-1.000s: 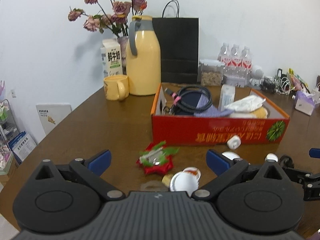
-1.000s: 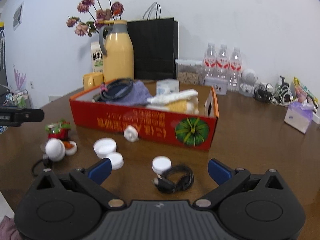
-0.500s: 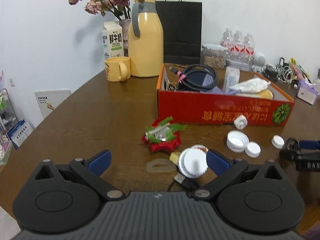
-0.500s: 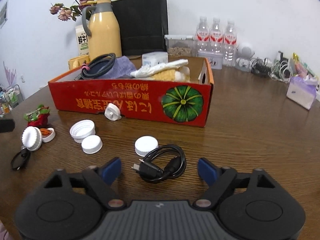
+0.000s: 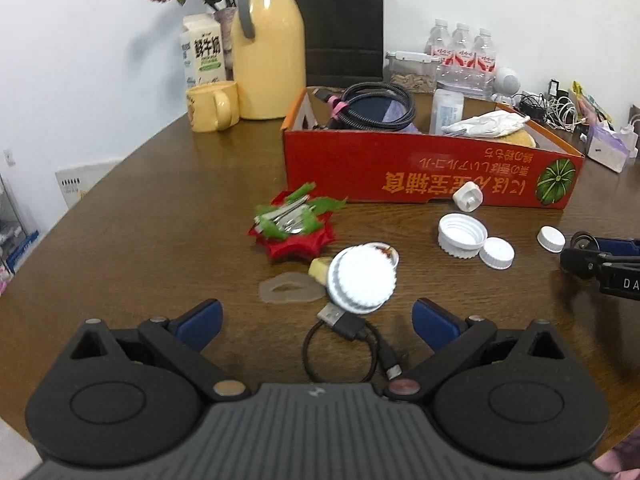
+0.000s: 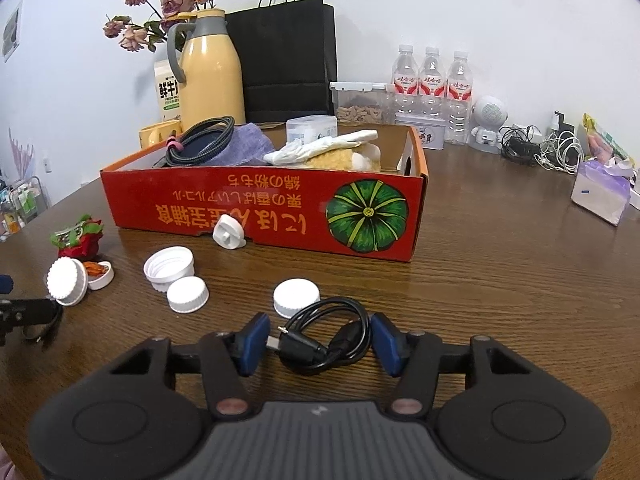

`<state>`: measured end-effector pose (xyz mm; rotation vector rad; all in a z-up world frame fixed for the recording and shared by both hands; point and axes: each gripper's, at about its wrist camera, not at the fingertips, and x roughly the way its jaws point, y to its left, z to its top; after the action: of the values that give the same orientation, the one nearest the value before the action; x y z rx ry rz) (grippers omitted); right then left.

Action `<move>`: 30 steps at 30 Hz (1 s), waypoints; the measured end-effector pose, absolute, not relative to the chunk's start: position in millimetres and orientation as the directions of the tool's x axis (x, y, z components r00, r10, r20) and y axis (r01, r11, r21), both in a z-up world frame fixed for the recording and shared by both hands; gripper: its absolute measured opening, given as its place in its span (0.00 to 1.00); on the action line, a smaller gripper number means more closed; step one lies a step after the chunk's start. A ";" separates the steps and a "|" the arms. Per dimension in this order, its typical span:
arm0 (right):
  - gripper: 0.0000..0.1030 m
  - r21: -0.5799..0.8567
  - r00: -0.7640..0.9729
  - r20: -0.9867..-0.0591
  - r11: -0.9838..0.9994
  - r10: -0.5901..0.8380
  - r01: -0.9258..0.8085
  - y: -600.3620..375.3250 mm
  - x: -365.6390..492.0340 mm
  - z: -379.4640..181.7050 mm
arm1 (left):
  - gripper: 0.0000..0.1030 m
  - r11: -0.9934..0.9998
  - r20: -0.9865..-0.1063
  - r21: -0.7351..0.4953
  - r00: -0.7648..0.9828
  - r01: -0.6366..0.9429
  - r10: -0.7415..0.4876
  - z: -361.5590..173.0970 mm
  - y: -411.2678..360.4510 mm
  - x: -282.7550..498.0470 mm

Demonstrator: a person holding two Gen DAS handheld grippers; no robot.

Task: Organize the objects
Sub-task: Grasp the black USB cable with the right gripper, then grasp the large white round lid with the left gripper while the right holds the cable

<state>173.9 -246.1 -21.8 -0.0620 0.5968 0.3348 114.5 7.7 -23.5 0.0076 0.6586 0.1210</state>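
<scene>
1. I'm holding the left gripper [image 5: 316, 320] released, empty, over a cable [image 5: 344, 344] near its fingers.
2. I'm bracketing the coiled cable [image 6: 324, 338] with the right gripper [image 6: 320, 342] — pads beside it, not yet clamped; its long axis is running pad to pad, the box [image 6: 264, 208] well ahead.

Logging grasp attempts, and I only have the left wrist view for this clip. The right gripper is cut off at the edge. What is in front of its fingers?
Observer: A coiled black cable lies between the right gripper's fingers, flat on the table.
Operator: Is it clamped?
Observer: Not clearly. The blue pads sit close on both sides, with a sliver of gap at the plug end.
Operator: Anything crowding it?
Observer: A white cap sits just beyond the coil, outside the fingers.
</scene>
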 end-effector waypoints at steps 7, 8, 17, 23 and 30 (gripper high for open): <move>0.53 0.017 0.789 -0.545 0.944 0.285 -0.330 -244.1 169.7 -20.7 | 0.78 0.986 -0.558 0.143 0.815 -0.090 0.156 -24.8 -14.1 122.9; 0.53 0.020 0.789 -0.544 0.944 0.287 -0.330 -244.4 169.8 -20.7 | 0.74 0.984 -0.553 0.155 0.818 -0.087 0.159 -25.5 -17.0 123.9; 0.52 0.031 0.786 -0.541 0.941 0.299 -0.336 -245.9 169.6 -21.3 | 0.38 0.980 -0.530 0.190 0.835 -0.051 0.146 -28.7 -25.0 123.3; 0.52 0.032 0.794 -0.527 0.940 0.305 -0.339 -246.7 166.9 -20.6 | 0.38 0.986 -0.526 0.164 0.842 -0.041 0.122 -21.6 -21.4 119.5; 0.52 0.043 0.807 -0.487 0.932 0.334 -0.360 -246.5 162.0 -10.6 | 0.38 0.990 -0.492 0.137 0.867 -0.018 0.084 -0.4 -19.7 120.3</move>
<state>162.0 -246.5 -10.6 -0.0523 0.5111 0.3712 120.3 -19.7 -0.4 0.1299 0.5199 0.0536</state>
